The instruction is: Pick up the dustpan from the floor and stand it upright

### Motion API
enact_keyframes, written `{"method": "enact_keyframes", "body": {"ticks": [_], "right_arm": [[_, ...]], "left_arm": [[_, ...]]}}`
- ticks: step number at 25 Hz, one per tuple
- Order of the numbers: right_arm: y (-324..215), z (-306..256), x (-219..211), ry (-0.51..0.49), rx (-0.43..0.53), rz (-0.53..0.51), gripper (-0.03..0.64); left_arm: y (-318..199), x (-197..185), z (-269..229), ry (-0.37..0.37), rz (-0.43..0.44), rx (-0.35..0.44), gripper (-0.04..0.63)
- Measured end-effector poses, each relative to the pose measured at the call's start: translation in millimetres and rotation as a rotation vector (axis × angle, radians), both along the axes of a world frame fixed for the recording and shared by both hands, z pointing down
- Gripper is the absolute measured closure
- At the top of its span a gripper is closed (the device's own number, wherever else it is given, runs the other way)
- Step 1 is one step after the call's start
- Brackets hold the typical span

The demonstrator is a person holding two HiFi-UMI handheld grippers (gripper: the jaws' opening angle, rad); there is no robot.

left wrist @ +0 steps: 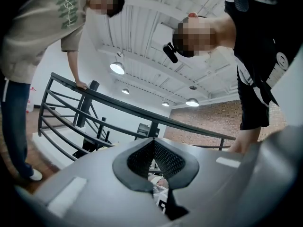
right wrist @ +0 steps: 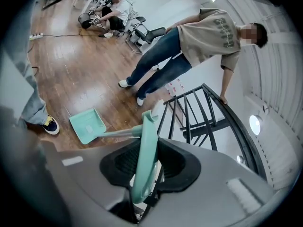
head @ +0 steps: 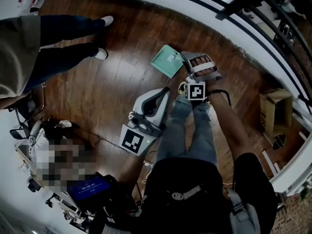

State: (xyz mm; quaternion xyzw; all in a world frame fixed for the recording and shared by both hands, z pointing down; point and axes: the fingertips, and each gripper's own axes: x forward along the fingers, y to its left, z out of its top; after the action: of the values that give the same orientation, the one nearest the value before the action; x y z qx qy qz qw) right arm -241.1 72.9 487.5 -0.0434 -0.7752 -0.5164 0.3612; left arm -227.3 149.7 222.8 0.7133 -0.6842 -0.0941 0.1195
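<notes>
The teal dustpan (head: 167, 61) has its flat pan out over the wooden floor, just ahead of the wearer's shoes. My right gripper (head: 194, 62) is shut on its long teal handle (right wrist: 144, 155), which runs up between the black pads (right wrist: 177, 162) toward the pan (right wrist: 87, 125). I cannot tell whether the pan touches the floor. My left gripper (head: 146, 112) hangs lower left of the dustpan, apart from it. In the left gripper view its jaws (left wrist: 152, 150) point level at a railing, closed with nothing between them.
A bystander (head: 58, 38) in a beige top and dark jeans stands at the left, one hand on the black railing (right wrist: 208, 108). That railing and a white ledge (head: 243, 38) curve along the right. A cardboard box (head: 275, 108) lies beyond it. A seated person and chairs (right wrist: 113, 11) are far off.
</notes>
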Motion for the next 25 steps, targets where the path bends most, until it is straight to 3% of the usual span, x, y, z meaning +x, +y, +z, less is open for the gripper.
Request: {"method": "enact_keyframes", "body": {"ticks": [6, 9, 13, 19, 22, 25], "right_arm": [[-11.3, 3.1, -7.2, -0.004, -0.067, 0.054, 0.515], [-11.1, 9.9, -4.9, 0.002, -0.188, 0.102, 0.397], [-11.0, 10.7, -2.4, -0.044, -0.333, 0.16, 0.399], [-24.2, 1.9, -3.6, -0.104, -0.467, 0.207, 0.393], [-21.4, -33.7, 0.0, -0.154, -0.52, 0.236, 0.4], [-23.0, -86.2, 12.8, -0.267, -0.586, 0.263, 0.425]], "left_arm": [[13.6, -6.3, 4.1, -0.003, -0.029, -0.003, 0.578], [14.7, -9.3, 5.3, -0.003, -0.037, -0.001, 0.578], [14.3, -9.1, 5.4, -0.01, -0.024, -0.005, 0.578], [8.8, -11.3, 2.8, -0.039, -0.002, 0.003, 0.578], [17.2, -9.4, -17.1, -0.046, 0.001, 0.002, 0.578], [17.9, 1.1, -36.4, -0.065, 0.014, 0.014, 0.578]]}}
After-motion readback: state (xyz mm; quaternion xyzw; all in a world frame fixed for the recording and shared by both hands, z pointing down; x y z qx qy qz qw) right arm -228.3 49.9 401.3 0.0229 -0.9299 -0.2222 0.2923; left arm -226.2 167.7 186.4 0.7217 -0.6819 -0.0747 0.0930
